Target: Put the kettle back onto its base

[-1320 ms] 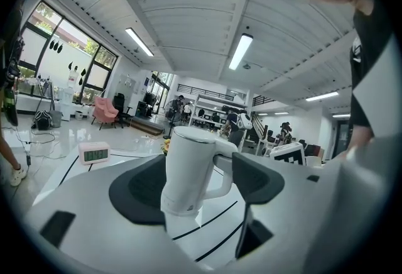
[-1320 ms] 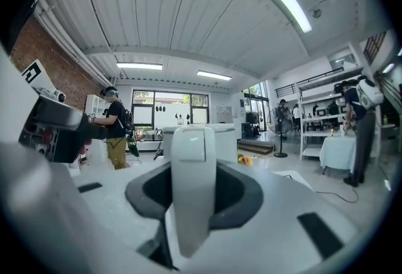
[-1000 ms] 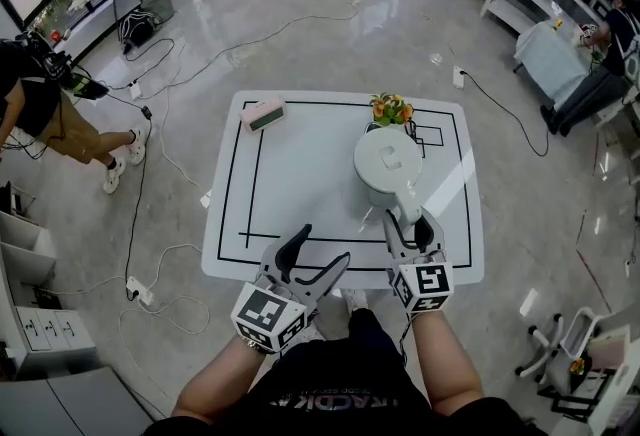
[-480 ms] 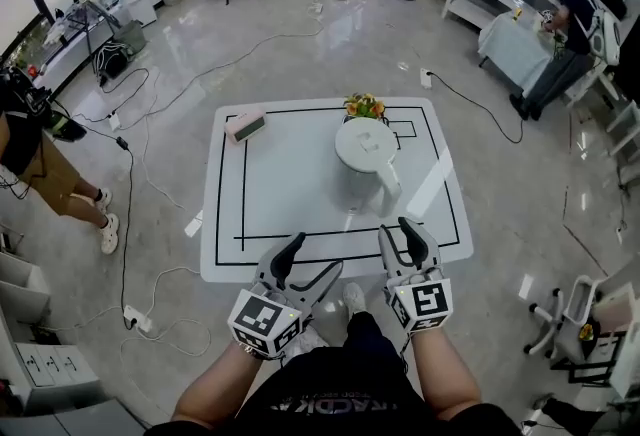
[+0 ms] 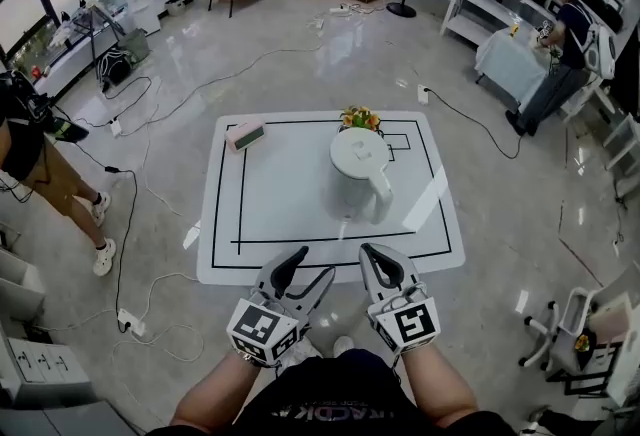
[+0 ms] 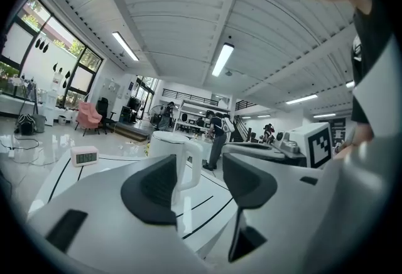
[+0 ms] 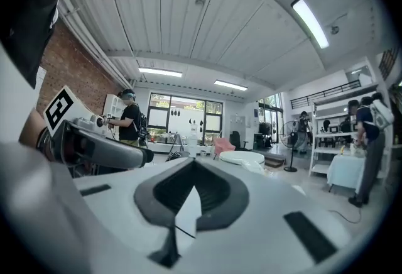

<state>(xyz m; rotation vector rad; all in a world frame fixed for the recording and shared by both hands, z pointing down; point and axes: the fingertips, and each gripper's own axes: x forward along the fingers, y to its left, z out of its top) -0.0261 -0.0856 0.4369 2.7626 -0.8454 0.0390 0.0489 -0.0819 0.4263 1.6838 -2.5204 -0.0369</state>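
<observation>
The left hand-held gripper hovers off the counter's near edge, jaws apart and empty, having just been closing. The right hand-held gripper beside it is pressed together, empty. Each carries a black-and-white square marker. The white kettle stands upright on the counter's far right, well apart from both. The pink clock's digits are unreadable.

Item, person: wearing a black top that is carrying pale lettering across the front.
Item, left gripper: showing a pale grey moulded shell, its jaws faced with black pads. It is carrying a white cube printed with black square markers at the hand end.
Item, right gripper: showing the same grey shell and black pads, and carrying its own marker cube. A black rectangular inset is sitting in the shell.
</observation>
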